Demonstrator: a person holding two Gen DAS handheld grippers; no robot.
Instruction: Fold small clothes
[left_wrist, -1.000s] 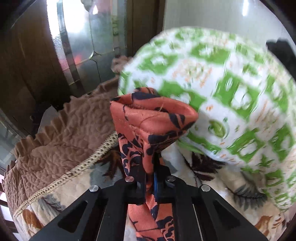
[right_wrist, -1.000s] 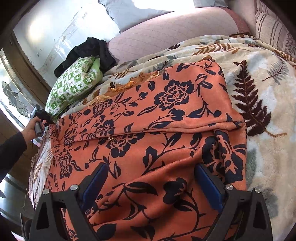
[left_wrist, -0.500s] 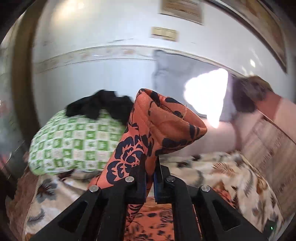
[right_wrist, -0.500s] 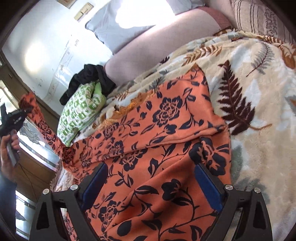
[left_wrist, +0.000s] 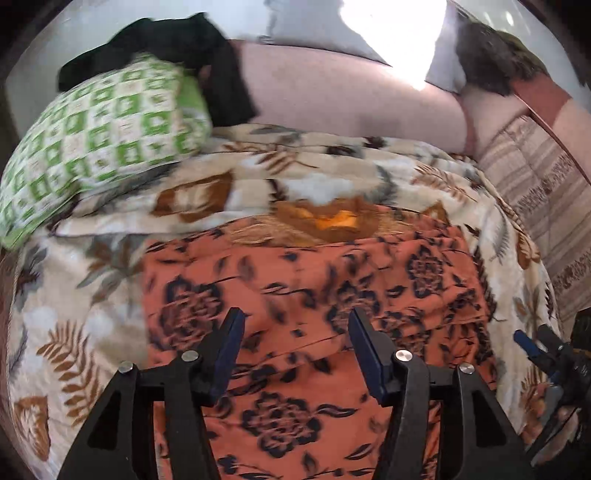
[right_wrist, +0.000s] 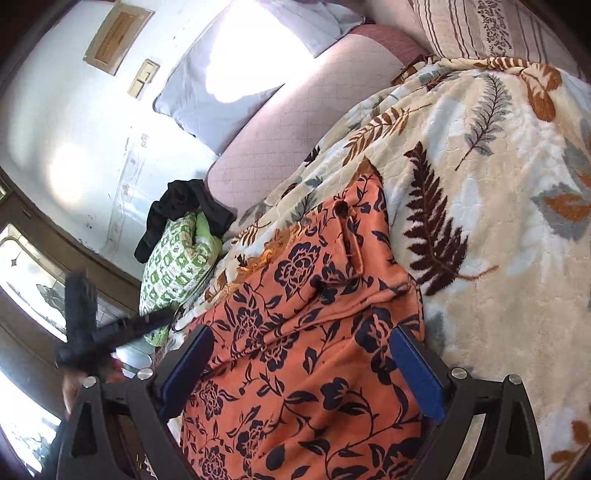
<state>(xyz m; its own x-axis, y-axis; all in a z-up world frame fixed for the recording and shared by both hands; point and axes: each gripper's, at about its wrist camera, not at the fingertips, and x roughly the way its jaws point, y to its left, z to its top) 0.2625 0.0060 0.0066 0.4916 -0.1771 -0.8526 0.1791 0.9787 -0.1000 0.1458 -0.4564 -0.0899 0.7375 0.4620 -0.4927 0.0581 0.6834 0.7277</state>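
Now left gripper (left_wrist: 293, 334) gapes wide, empty; a second ago it pinched orange floral cloth (left_wrist: 314, 295). Corner released, fold laid flat on blanket (left_wrist: 74, 332). Right gripper (right_wrist: 301, 363) open too, holding nothing.

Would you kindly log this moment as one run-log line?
left gripper: open, above cloth | right gripper: open, above cloth | orange floral garment: folded over, lying on leaf blanket

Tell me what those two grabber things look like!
Both are black. The left gripper and the right gripper each have two flat fingers with dark blue pads on the inner faces. The black frames have triangle-shaped holes and round silver bolts. No cables or writing show on them.
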